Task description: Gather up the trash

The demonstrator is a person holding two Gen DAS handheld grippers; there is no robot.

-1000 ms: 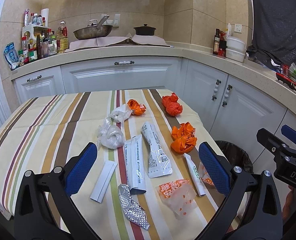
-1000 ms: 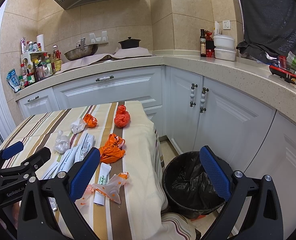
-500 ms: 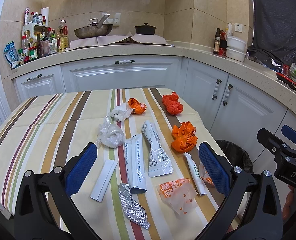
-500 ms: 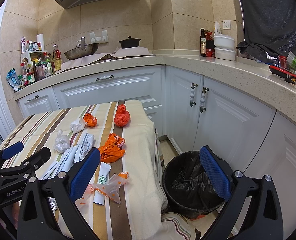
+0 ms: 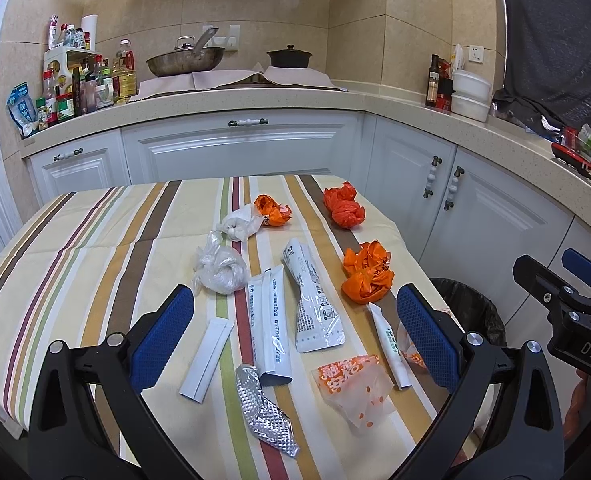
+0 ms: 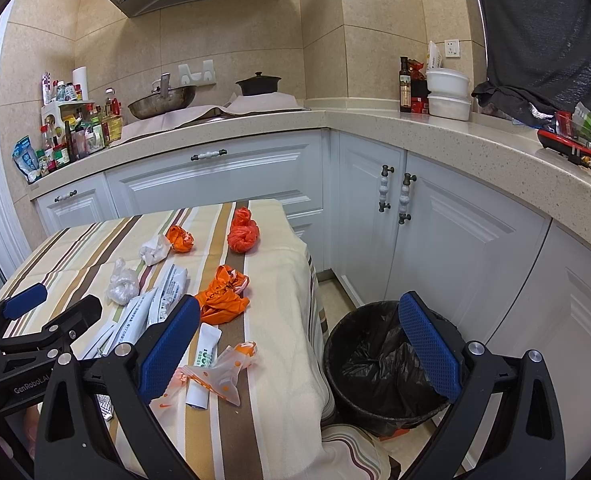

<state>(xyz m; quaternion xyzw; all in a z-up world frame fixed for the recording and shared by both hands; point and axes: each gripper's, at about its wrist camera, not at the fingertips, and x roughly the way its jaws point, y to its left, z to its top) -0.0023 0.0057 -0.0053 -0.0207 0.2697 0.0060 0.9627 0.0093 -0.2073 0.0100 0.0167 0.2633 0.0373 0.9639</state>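
The table (image 5: 107,248) carries all the trash; the bin (image 6: 379,356) stands on the floor just beside its right edge. Left hand-held gripper (image 5: 293,332) and right hand-held gripper (image 6: 299,344) both gape wide, holding nothing. Risks: crumpled orange bags (image 5: 367,276) may spring loose mid-carry; flat white sachets (image 5: 313,300) and the foil scrap (image 5: 265,412) may slide under the fingers rather than lift.

the left gripper (image 5: 291,330) has eased very slightly back from the table (image 5: 95,240)

Crinkled foil wrapper (image 5: 265,412); cloth tablecloth (image 5: 95,248)
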